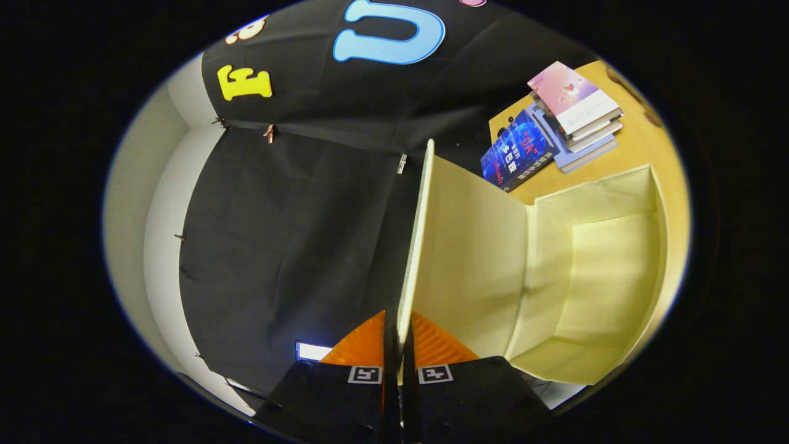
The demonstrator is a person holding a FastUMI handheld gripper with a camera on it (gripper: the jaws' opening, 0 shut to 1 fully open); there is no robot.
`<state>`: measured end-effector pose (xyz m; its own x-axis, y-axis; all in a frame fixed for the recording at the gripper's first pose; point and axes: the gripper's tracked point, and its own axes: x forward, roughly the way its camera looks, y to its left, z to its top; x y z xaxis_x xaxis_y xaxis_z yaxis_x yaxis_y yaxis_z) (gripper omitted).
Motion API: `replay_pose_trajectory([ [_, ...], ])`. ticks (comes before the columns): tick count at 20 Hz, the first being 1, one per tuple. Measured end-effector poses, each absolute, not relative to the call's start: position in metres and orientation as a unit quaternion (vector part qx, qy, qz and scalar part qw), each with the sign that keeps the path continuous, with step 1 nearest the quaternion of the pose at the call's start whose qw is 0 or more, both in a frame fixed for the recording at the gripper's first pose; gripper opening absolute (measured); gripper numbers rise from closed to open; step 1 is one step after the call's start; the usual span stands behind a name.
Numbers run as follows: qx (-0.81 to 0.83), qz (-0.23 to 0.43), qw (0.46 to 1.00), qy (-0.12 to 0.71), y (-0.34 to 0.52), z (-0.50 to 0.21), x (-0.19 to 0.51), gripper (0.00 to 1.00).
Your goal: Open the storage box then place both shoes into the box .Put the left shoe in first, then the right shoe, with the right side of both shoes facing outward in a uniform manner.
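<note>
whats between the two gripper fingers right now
In the gripper view, the storage box's lid runs edge-on between the fingers of the gripper, which pinch its near edge. Beyond it the open storage box shows its bare inside.

Even, fairly bright light; box interior well lit with soft shadows in its folds. Small glare patch near the tongs. Strong fisheye bending at edges, focus sharp.

The one camera rides on the gripper, rolled onto its side, and looks forward along the jaws, which close on the lid of the storage box. It sits very near that lid. Beyond the box lie the bench and the booth wall.
</note>
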<state>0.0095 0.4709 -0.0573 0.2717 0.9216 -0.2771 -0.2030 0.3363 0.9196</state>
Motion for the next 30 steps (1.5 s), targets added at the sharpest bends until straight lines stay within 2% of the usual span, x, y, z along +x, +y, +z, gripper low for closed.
replay_pose_trajectory([
  [6,0.406,0.404,0.679,0.459,0.533,-0.067,0.022,0.07],
  [11,0.376,0.405,0.682,0.479,0.565,-0.098,0.019,0.12],
  [13,0.331,0.401,0.714,0.468,0.555,-0.118,0.021,0.18],
  [18,0.218,0.397,0.790,0.413,0.478,-0.135,0.024,0.97],
  [24,0.119,0.332,0.871,0.341,0.342,-0.127,0.038,0.98],
  [30,0.053,0.231,0.914,0.330,0.209,-0.158,0.033,0.98],
])
